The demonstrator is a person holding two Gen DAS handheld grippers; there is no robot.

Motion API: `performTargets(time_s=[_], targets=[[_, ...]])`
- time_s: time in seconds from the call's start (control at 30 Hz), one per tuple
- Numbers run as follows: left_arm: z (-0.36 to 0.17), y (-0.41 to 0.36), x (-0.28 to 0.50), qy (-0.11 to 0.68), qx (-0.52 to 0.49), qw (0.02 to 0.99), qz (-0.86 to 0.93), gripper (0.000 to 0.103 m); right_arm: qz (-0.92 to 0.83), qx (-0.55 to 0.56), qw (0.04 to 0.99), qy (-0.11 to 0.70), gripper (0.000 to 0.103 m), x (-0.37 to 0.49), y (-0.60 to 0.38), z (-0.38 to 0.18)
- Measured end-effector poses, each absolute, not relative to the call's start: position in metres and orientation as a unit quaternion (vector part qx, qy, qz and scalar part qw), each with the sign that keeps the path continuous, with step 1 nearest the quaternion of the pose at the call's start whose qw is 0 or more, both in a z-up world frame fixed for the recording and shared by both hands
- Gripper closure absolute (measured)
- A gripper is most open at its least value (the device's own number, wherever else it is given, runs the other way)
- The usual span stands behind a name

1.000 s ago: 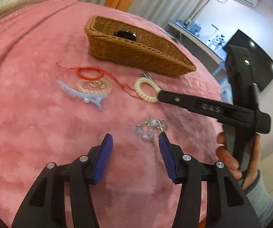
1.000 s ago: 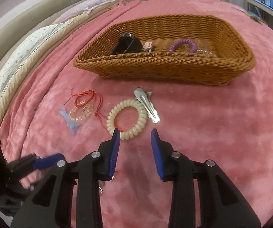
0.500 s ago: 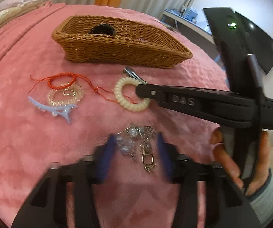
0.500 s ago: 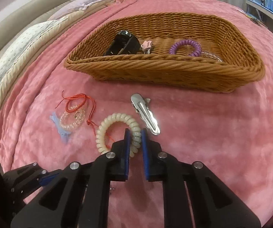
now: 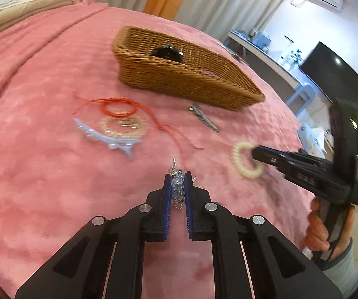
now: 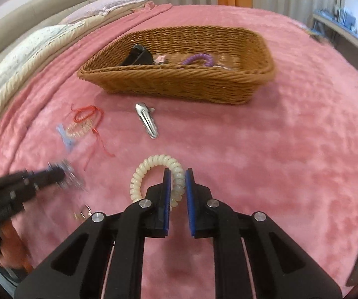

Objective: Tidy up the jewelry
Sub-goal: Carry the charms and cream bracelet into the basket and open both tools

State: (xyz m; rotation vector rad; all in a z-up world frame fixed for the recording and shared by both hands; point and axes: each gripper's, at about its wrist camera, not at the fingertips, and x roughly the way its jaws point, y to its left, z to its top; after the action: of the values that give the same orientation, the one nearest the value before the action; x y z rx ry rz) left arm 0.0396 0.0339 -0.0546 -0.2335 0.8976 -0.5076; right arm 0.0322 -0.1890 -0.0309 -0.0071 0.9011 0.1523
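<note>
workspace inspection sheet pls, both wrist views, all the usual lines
surface: pink blanket on a bed.
job's things: wicker basket holding a black clip and purple coil tie; silver clip, red cord, blue claw clip and clear bead bracelet lie loose.
clutter: nothing seen.
grippers: left tongs shut on crystal chain; right tongs shut on cream coil tie.
cables: nothing seen.
surroundings: pillows, curtains, TV.
</note>
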Motion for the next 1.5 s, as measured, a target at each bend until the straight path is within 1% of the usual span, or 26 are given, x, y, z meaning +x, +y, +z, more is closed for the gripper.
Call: performTargets(time_s=[0.17, 0.2, 0.27, 0.33, 0.5, 0.6, 0.63, 0.67, 0.7, 0.73, 0.8, 1.03, 1.2, 1.43, 1.5], targets=[[-0.065, 0.041, 0.04, 0.434, -0.129, 0.86, -0.236, 0.095, 0.076, 0.001, 0.893, 0.443, 0.091, 0.028, -0.193, -0.038], [-0.066, 0.04, 0.04, 0.432, -0.129, 0.861, -0.237, 0.095, 0.077, 0.003, 0.893, 0.444, 0.088, 0.028, -0.194, -0.04], [-0.065, 0.04, 0.04, 0.429, -0.126, 0.862, -0.238, 0.094, 0.078, 0.011, 0.893, 0.444, 0.078, 0.028, -0.194, -0.042], [-0.066, 0.039, 0.04, 0.428, -0.123, 0.863, -0.239, 0.094, 0.083, 0.019, 0.895, 0.438, 0.06, 0.026, -0.195, -0.04], [-0.068, 0.044, 0.039, 0.427, -0.128, 0.861, -0.243, 0.094, 0.075, -0.002, 0.899, 0.432, 0.059, 0.024, -0.189, -0.038], [-0.068, 0.043, 0.037, 0.425, -0.123, 0.864, -0.241, 0.094, 0.064, -0.017, 0.896, 0.44, 0.06, 0.029, -0.184, -0.045], [-0.067, 0.043, 0.036, 0.423, -0.12, 0.865, -0.241, 0.094, 0.062, -0.023, 0.895, 0.441, 0.066, 0.03, -0.181, -0.047], [-0.066, 0.042, 0.035, 0.422, -0.118, 0.866, -0.241, 0.094, 0.06, -0.031, 0.896, 0.44, 0.068, 0.031, -0.177, -0.048], [-0.065, 0.042, 0.034, 0.421, -0.117, 0.866, -0.242, 0.094, 0.06, -0.037, 0.896, 0.438, 0.074, 0.03, -0.176, -0.048], [-0.062, 0.042, 0.033, 0.417, -0.116, 0.868, -0.244, 0.094, 0.062, -0.043, 0.897, 0.436, 0.084, 0.029, -0.173, -0.048], [-0.058, 0.041, 0.031, 0.41, -0.115, 0.87, -0.249, 0.095, 0.069, -0.05, 0.898, 0.432, 0.092, 0.027, -0.168, -0.046], [-0.023, 0.039, 0.023, 0.371, -0.105, 0.883, -0.267, 0.095, 0.076, -0.048, 0.912, 0.401, 0.093, 0.017, -0.168, -0.022], [0.009, 0.033, 0.026, 0.338, -0.094, 0.894, -0.278, 0.095, 0.078, -0.031, 0.928, 0.362, 0.094, 0.015, -0.176, 0.014], [0.053, 0.008, 0.06, 0.297, -0.061, 0.91, -0.284, 0.095, 0.065, -0.023, 0.948, 0.311, 0.094, 0.042, -0.184, 0.062], [0.057, 0.003, 0.072, 0.292, -0.056, 0.911, -0.285, 0.095, 0.063, -0.02, 0.95, 0.306, 0.094, 0.055, -0.188, 0.069]])
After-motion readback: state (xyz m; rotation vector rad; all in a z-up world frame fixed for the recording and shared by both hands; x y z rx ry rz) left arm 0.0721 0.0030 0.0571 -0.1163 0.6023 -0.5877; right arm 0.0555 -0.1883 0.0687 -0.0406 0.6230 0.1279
